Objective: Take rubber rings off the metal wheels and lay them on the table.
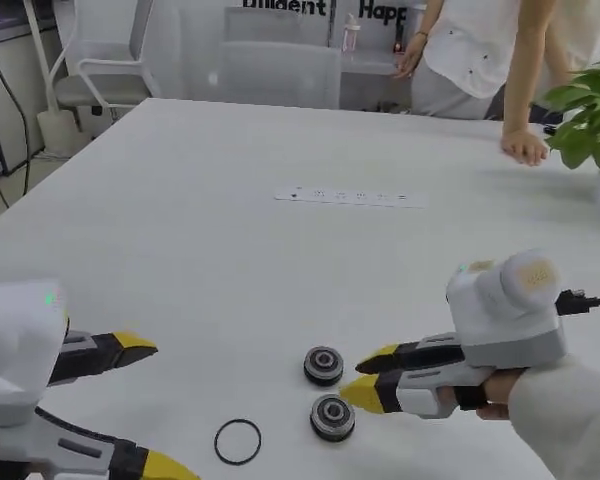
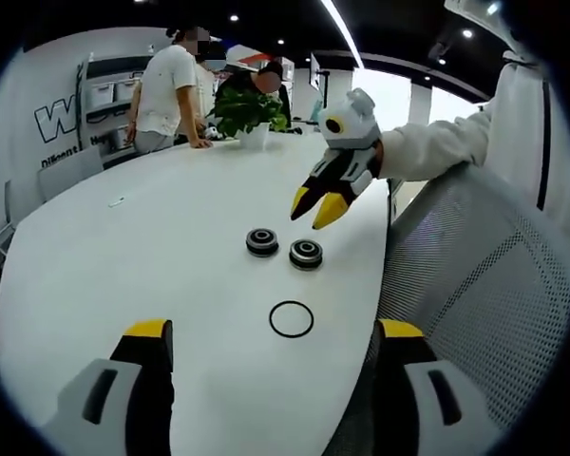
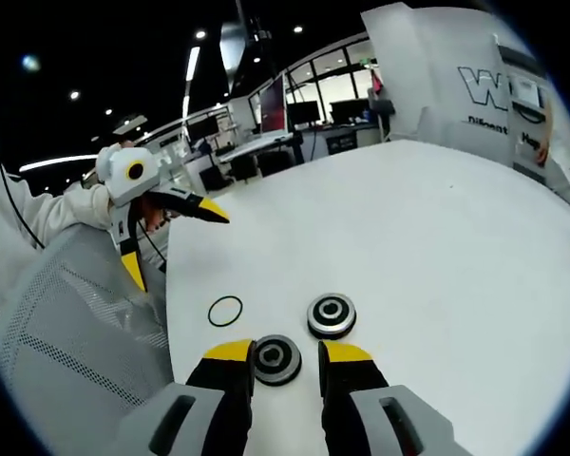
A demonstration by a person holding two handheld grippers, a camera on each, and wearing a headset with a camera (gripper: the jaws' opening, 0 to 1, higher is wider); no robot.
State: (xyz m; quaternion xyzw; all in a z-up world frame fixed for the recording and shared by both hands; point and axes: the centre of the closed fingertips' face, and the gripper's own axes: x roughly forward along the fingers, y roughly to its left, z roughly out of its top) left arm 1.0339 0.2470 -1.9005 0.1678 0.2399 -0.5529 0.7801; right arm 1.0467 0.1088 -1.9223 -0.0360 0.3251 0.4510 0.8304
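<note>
Starting with the head view, the far wheel (image 1: 323, 365) and near wheel (image 1: 332, 416) sit close together on the white surface (image 1: 230, 200). One ring (image 1: 238, 441) lies flat and free at 8 o'clock of them, so part of the job looks done. The right claw (image 1: 372, 375) points in from 3 o'clock, jaws parted and empty, its tips just short of the wheels. That aim suggests it is lining up on one of them. The left claw (image 1: 152, 405) hangs at 9 o'clock, spread wide and empty, probably placed to steady a wheel or pinch its ring.

From the left gripper view, this claw's jaws stand far apart at 6 o'clock, with nothing between them but the loose ring on the surface just ahead. Both wheels lie beyond at 12 o'clock, and the right claw hovers at 1 o'clock of them. Each wheel shows a dark outer band, but I cannot tell which one is already bare.

From the right gripper view, this claw's open jaws rise at 6 o'clock and frame the near wheel between their tips. Whether they touch it I cannot tell. The far wheel sits at 1 o'clock of it and the ring at 10 o'clock. The left claw is farther off the same way, by the surface's edge.
</note>
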